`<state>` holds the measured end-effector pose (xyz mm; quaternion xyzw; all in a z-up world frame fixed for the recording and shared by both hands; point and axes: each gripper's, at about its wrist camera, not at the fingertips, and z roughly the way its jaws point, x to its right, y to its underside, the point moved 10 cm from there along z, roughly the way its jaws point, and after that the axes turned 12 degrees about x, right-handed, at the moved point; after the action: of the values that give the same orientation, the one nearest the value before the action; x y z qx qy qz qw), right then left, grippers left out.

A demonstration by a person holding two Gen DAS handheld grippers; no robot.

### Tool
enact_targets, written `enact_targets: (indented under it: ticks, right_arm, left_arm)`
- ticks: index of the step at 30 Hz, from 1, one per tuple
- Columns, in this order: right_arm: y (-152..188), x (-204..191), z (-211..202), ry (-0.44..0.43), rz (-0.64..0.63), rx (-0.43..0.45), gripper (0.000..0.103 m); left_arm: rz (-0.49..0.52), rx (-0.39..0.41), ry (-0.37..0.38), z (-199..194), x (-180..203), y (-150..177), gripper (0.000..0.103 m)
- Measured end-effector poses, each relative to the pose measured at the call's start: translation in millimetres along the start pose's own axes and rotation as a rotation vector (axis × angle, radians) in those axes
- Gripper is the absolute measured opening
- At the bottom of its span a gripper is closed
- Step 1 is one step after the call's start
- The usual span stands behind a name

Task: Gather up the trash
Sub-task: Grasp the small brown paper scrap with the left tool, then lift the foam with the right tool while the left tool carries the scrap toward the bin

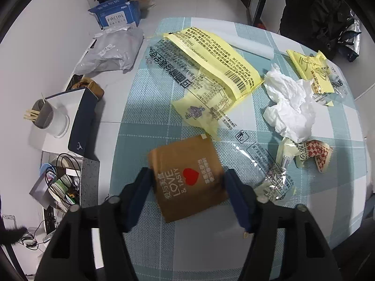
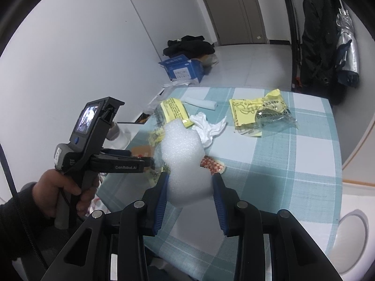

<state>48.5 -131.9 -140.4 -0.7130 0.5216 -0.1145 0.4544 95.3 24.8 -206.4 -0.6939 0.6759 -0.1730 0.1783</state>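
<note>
R claw [image 2: 190, 185] grips foam [image 2: 185, 154] (L claw [image 1: 187, 185] spread)

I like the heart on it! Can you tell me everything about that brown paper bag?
The brown paper bag is flat kraft paper, printed with white "LOVE & TASTY" lettering and a red heart. It lies tilted on the checked tablecloth, between the open fingers of the left gripper. A clear plastic wrapper lies beside it.

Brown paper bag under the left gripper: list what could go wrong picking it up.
1. The brown paper bag lies flat on the tablecloth, so the open left gripper may pinch cloth or slide off.
2. The clear plastic wrapper lies beside it and could get dragged along.
</note>
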Motion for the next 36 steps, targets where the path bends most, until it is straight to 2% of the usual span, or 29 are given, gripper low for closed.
enact_targets:
  ticks: [1,5,10,19,22,29,36]
  right_arm:
    - [0,0,0,0.001,0.000,-0.001,0.036]
    - [0,0,1,0.006,0.004,0.000,0.036]
    - [1,0,2,0.010,0.008,0.003,0.036]
    - [2,-2,0,0.016,0.005,0.011,0.036]
    - [2,-2,-1,0.015,0.007,0.016,0.036]
    - [1,-4,-5,0.015,0.007,0.027,0.036]
    - [-1,-6,-12,0.010,0.013,0.048,0.035]
  left_arm:
    - [-0.008,0.002,0.001,-1,-1,-1,0.042]
    - [-0.034,0.004,0.027,-2,-3,-1,0.035]
    - [-0.070,0.022,0.059,-6,-7,-2,0.019]
    - [-0.107,0.066,0.137,-19,-1,-4,0.004]
    - [-0.129,0.073,0.172,-24,1,-4,0.002]
    - [-0.155,0.087,0.192,-34,-1,-5,0.000]
    - [-0.117,0.131,0.171,-54,1,-5,0.000]
